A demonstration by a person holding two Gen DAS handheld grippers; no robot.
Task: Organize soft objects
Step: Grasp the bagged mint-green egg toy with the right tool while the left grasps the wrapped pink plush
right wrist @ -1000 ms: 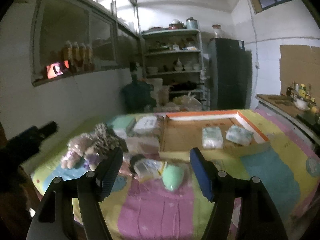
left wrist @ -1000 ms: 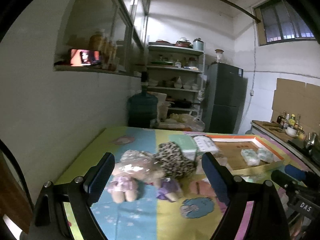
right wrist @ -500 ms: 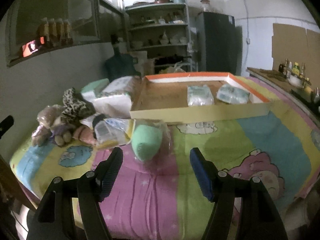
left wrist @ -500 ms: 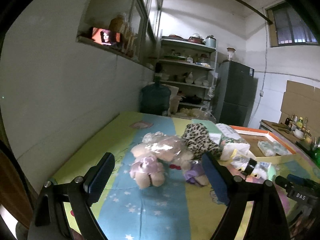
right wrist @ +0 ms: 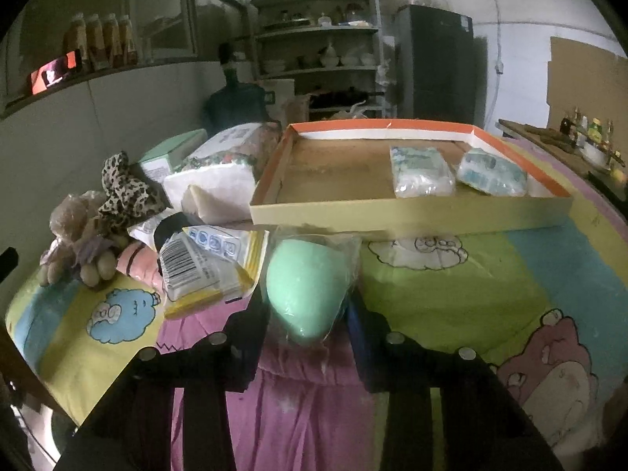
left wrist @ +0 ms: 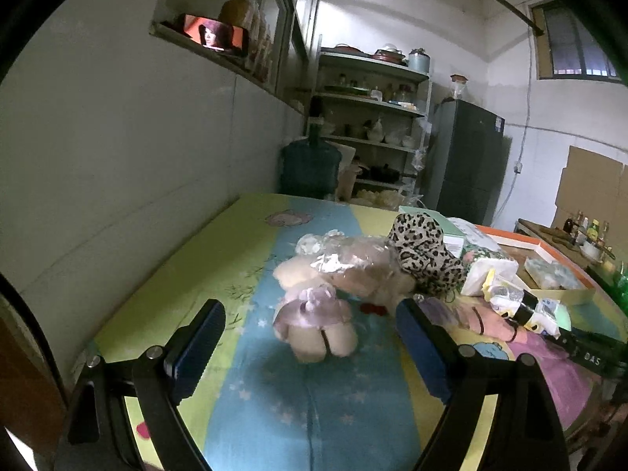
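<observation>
My right gripper [right wrist: 308, 310] is shut on a mint-green soft egg-shaped object in clear plastic [right wrist: 306, 282], low over the table. Beyond it stands a shallow cardboard tray with an orange rim [right wrist: 408, 216] holding two wrapped soft packs [right wrist: 420, 170]. My left gripper [left wrist: 310, 337] is open, its fingers on either side of a plush doll in a lilac dress [left wrist: 318, 325], apart from it. A plastic-wrapped plush [left wrist: 353, 263] and a leopard-print cloth [left wrist: 424, 251] lie behind the doll.
A yellow wipes pack [right wrist: 208, 267], tissue packs [right wrist: 219, 184] and a green box [right wrist: 172, 153] lie left of the tray. The table, covered by a cartoon cloth [left wrist: 235, 259], stands against the left wall. A water jug [left wrist: 310, 168], shelves and a fridge [left wrist: 467, 161] stand behind.
My right gripper has moved forward and down and closed on the green object. My left gripper has come closer to the doll, which now sits between its open fingers.
</observation>
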